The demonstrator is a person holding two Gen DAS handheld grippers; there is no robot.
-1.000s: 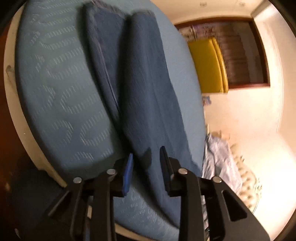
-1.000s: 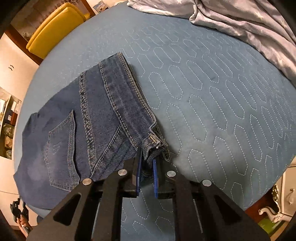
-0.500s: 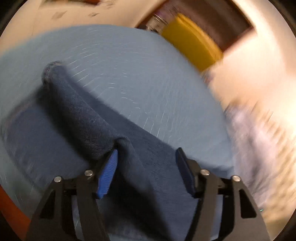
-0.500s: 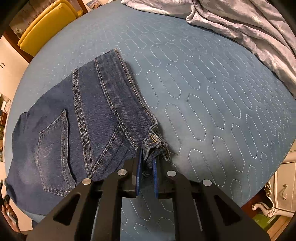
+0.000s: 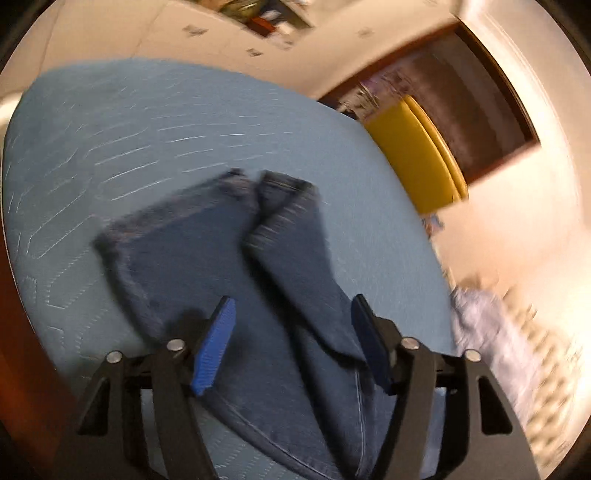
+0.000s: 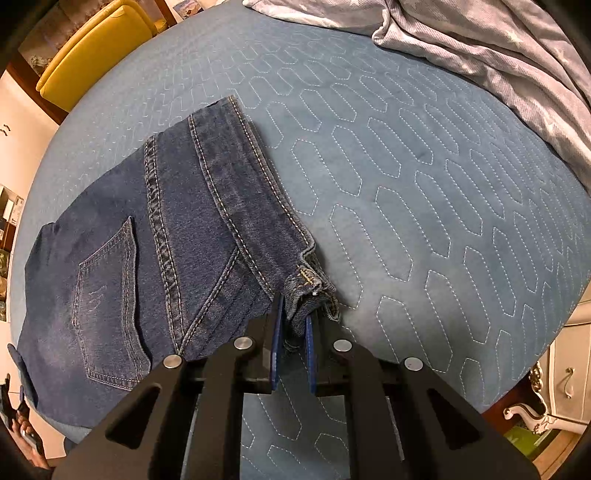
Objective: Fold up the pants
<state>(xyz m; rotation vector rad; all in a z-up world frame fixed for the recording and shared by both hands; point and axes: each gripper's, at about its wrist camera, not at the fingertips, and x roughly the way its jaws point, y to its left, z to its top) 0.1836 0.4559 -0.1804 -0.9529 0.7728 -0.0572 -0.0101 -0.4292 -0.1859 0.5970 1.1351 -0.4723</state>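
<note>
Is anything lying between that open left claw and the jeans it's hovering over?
Nothing visible does. The left gripper hangs open right over the jeans, with only bare denim between its fingers. The right gripper is already shut on the waistband corner. The grey blanket lies far off.

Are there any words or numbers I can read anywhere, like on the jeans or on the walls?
None can be read.
The jeans: stitching on the back pocket only, no letters or label showing.
Wall stickers in the left wrist view: blurred.
Picture by the yellow chair in the right wrist view: too small to read.
Bedspread: quilted shapes only, no writing.
</note>
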